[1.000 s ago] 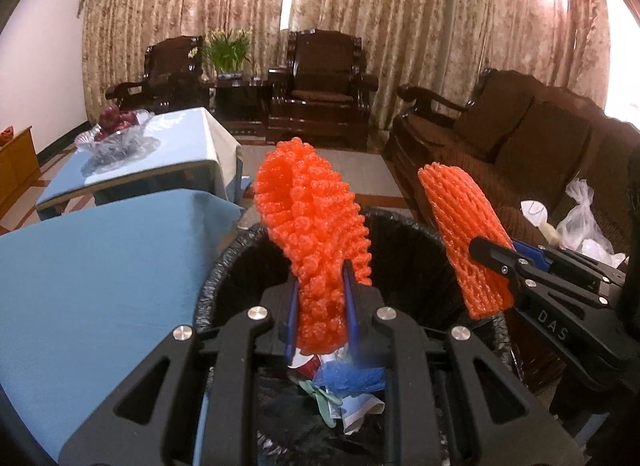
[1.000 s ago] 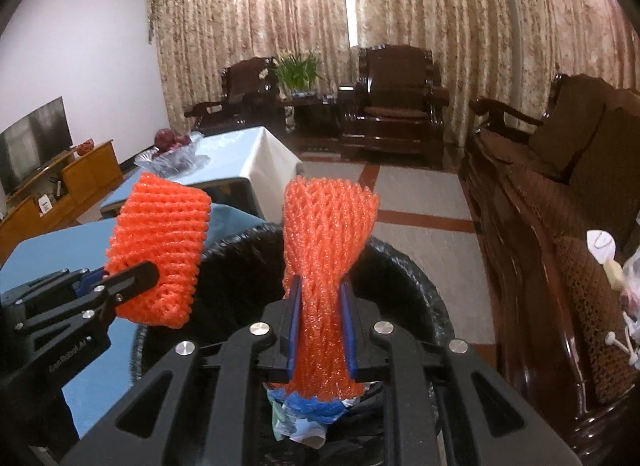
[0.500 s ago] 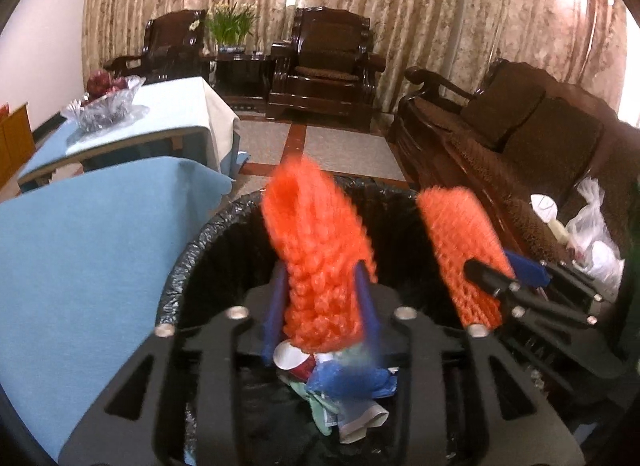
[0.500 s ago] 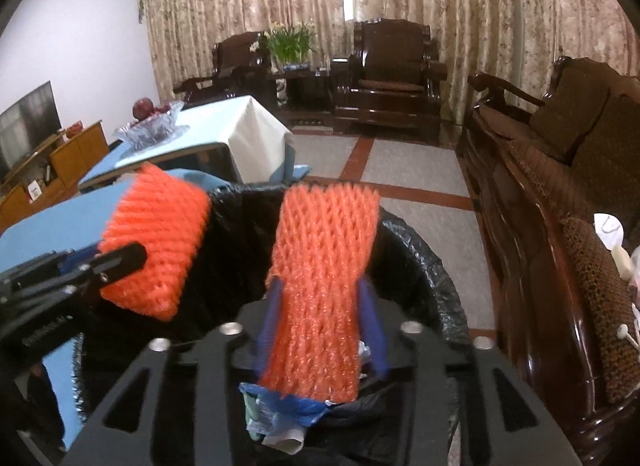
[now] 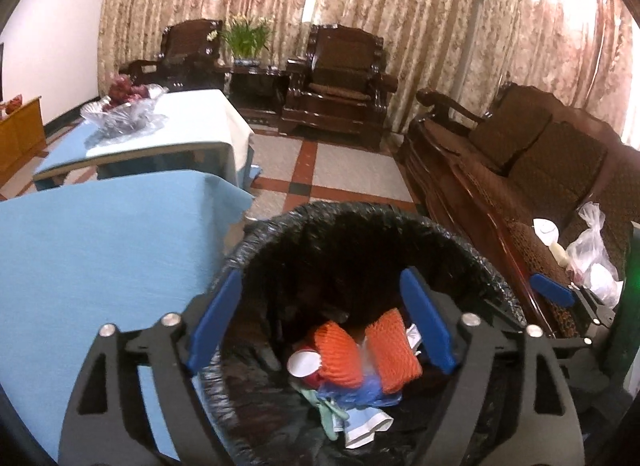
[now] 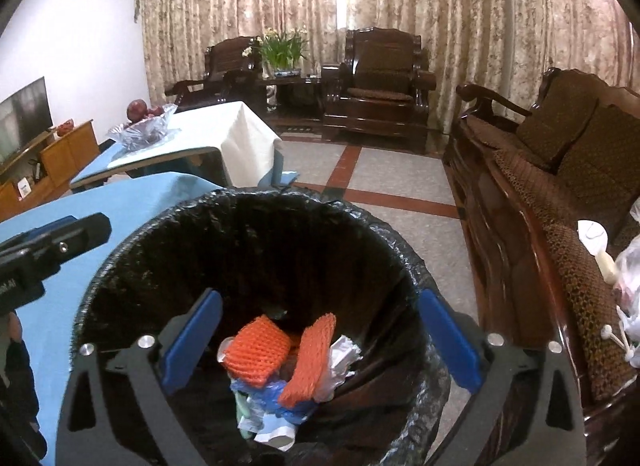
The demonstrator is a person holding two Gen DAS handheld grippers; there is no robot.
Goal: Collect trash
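Both grippers, left (image 5: 322, 322) and right (image 6: 320, 342), just opened wide, seemingly empty.

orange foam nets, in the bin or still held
In the bin. Both orange foam nets lie on the rubbish inside the black-lined bin, and both hand-held grippers, left and right, have just opened, with nothing between their jaws.

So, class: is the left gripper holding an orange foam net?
No, the left gripper is open and empty; both orange foam nets lie in the bin.

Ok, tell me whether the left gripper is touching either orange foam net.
Apart. The left wrist view shows the left gripper with jaws wide open above the bin, both orange foam nets lying below on the trash.
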